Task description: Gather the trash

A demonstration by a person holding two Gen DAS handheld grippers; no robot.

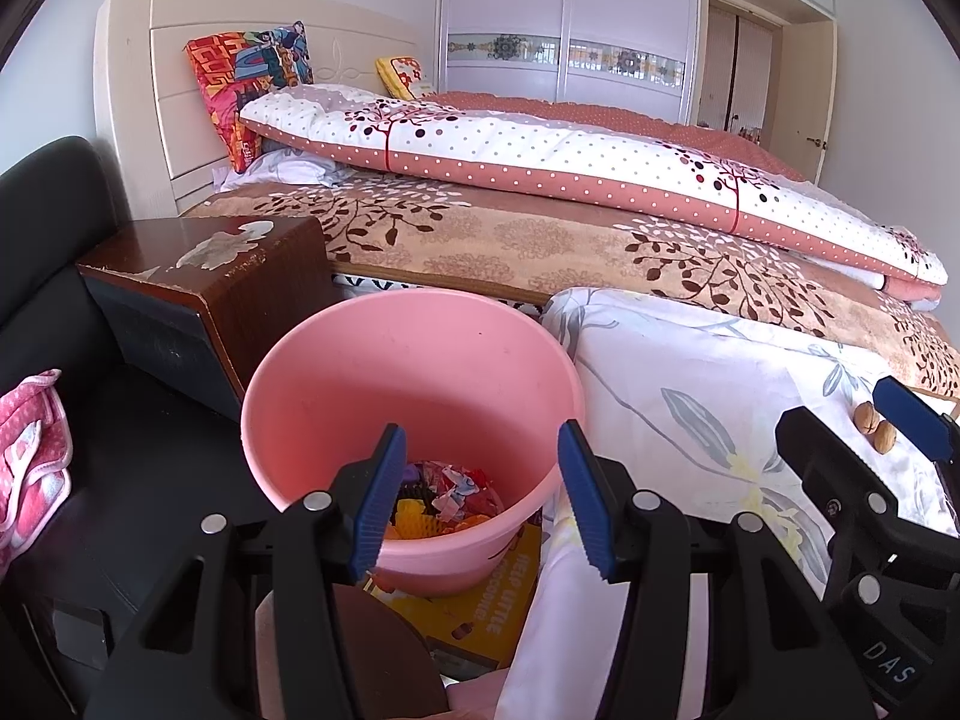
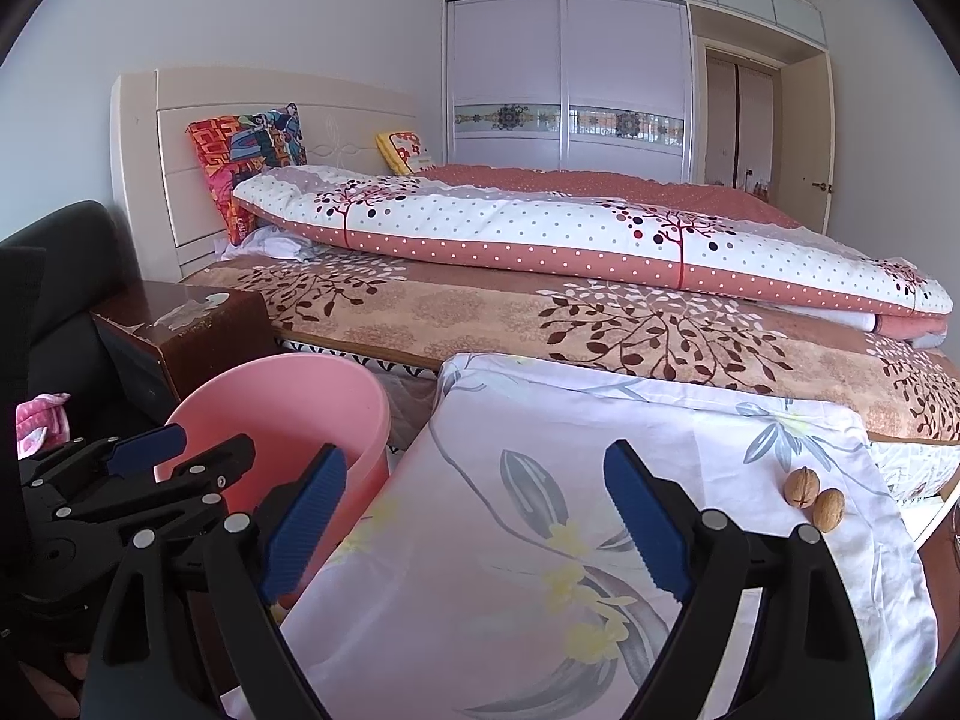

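I held the left gripper (image 1: 480,492) with jaws spread and empty above the pink bucket (image 1: 414,372). The right gripper (image 2: 474,522) likewise gaped; walnuts (image 2: 815,498) lay right of its jaws, requiring a centred, gentle pinch.

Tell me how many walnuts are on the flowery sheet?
2. Both walnuts sit side by side near the right edge of the floral sheet: one walnut is slightly farther back, the other walnut just beside it, nearer. More could be hidden outside the view.
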